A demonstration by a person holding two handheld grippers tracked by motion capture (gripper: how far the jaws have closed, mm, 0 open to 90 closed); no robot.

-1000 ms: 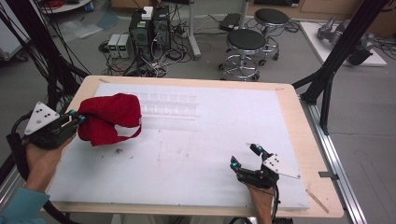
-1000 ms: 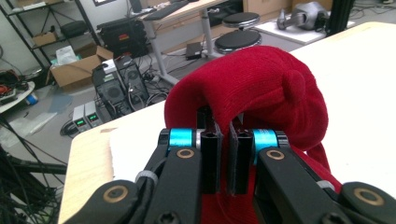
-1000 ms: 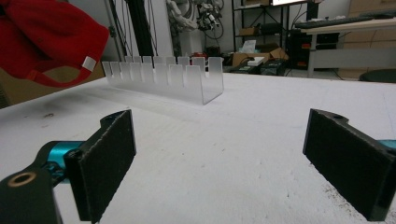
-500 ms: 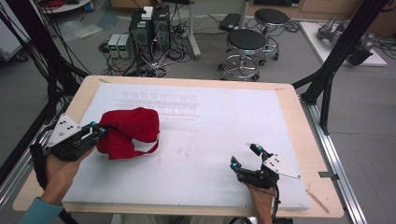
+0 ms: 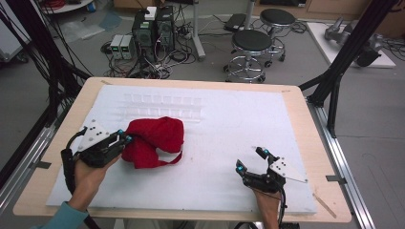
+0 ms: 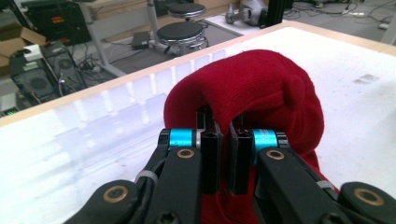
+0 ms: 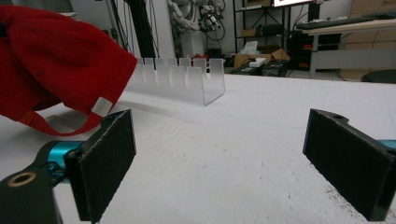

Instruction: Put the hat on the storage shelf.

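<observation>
A red cap [image 5: 155, 140] lies bunched on the white foam board, left of centre. My left gripper [image 5: 125, 139] is shut on its near edge; in the left gripper view the black jaws pinch the red fabric [image 6: 261, 88] of the cap close together at my left gripper [image 6: 224, 140]. A red strap loops out on the board at the cap's lower right. My right gripper [image 5: 249, 159] rests low on the board near the front right, its jaws wide open with nothing between them. In the right gripper view the cap [image 7: 56, 56] sits far off at upper left of my right gripper [image 7: 219, 163].
A clear plastic slotted rack [image 5: 162, 106] stands behind the cap on the white board [image 5: 239, 119]. The wooden table rim [image 5: 305, 109] frames the board. Stools [image 5: 250, 45], computer boxes and cables stand on the floor beyond the far edge.
My left gripper has carried the red cap to the right and toward the board's middle, lower down. The right gripper has stayed where it was, open.
</observation>
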